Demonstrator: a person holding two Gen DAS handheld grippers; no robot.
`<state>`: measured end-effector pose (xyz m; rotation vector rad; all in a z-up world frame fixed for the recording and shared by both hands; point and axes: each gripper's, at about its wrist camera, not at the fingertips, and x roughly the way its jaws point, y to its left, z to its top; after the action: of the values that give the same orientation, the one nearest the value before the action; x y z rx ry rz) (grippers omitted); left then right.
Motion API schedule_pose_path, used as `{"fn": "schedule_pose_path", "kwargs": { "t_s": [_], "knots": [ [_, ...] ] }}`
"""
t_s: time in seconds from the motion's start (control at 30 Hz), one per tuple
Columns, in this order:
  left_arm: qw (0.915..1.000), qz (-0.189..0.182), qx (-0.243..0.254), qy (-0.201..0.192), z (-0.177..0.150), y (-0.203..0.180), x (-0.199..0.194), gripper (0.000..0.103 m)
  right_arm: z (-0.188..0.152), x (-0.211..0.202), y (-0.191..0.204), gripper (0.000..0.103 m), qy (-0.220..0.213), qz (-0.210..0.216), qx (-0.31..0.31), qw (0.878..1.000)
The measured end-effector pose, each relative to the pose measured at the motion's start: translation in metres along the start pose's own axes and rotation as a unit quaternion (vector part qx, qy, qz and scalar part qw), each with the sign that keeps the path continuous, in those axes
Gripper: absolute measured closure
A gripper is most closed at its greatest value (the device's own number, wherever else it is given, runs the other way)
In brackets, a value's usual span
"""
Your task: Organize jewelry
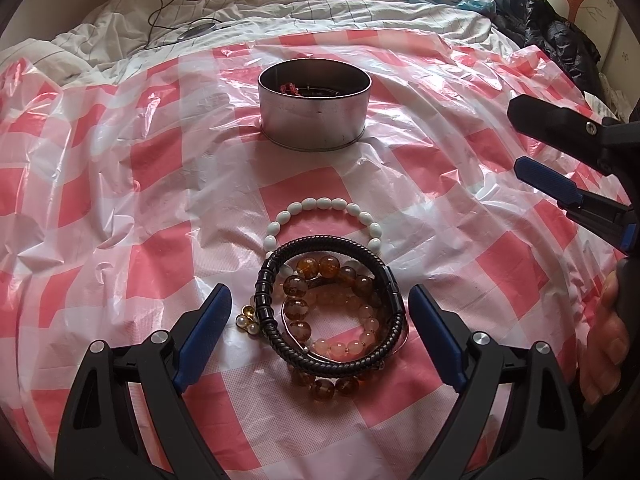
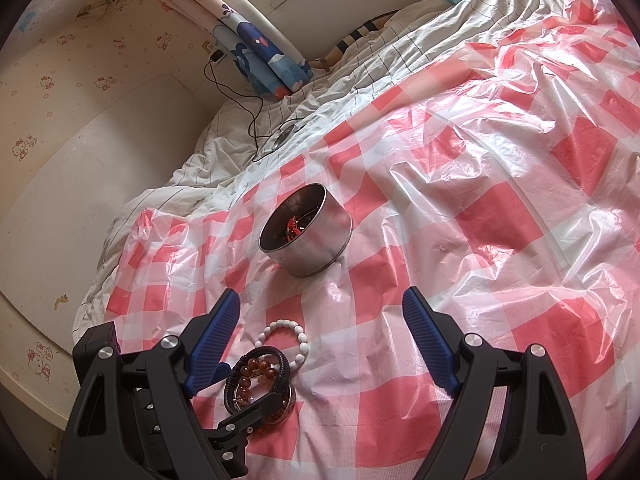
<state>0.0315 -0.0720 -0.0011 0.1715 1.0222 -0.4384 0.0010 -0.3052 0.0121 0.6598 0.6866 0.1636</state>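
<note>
We hold our left claw [image 1: 320,312] spread wide over a heap of bracelets lying on the pink-and-white checked plastic sheet [image 1: 120,208] that covers the bed, and its blue pads [image 1: 208,328] stand on either side of the heap without touching it. In the left wrist view the heap sits at the centre: a black braided bracelet [image 1: 276,332] lies on top, amber bead bracelets [image 1: 298,308] coil inside and beneath it, a pale pink bead bracelet [image 1: 352,346] rests at about 5 o'clock within the ring, a white bead bracelet [image 1: 320,204] pokes out at 12 o'clock, and a small cluster of pearl and gold beads [image 1: 248,318] lies at 9 o'clock. Farther off at 12 o'clock stands a round metal tin [image 1: 314,120], open, with red beads [image 2: 294,226] inside. Our right claw [image 2: 320,320] is also spread and grips nothing; in the left view it reaches in from 3 o'clock, well apart from the heap.
</note>
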Motion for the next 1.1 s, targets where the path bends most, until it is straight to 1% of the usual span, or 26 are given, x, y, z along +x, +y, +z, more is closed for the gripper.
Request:
{"fn": "schedule_pose_path", "kwargs": {
  "t_s": [1.1],
  "knots": [
    [1.0, 0.004, 0.003, 0.002, -0.0004, -0.0007, 0.0014, 0.016, -0.001, 0.0013, 0.0005, 0.023, 0.001, 0.0, -0.001, 1.0]
  ]
}}
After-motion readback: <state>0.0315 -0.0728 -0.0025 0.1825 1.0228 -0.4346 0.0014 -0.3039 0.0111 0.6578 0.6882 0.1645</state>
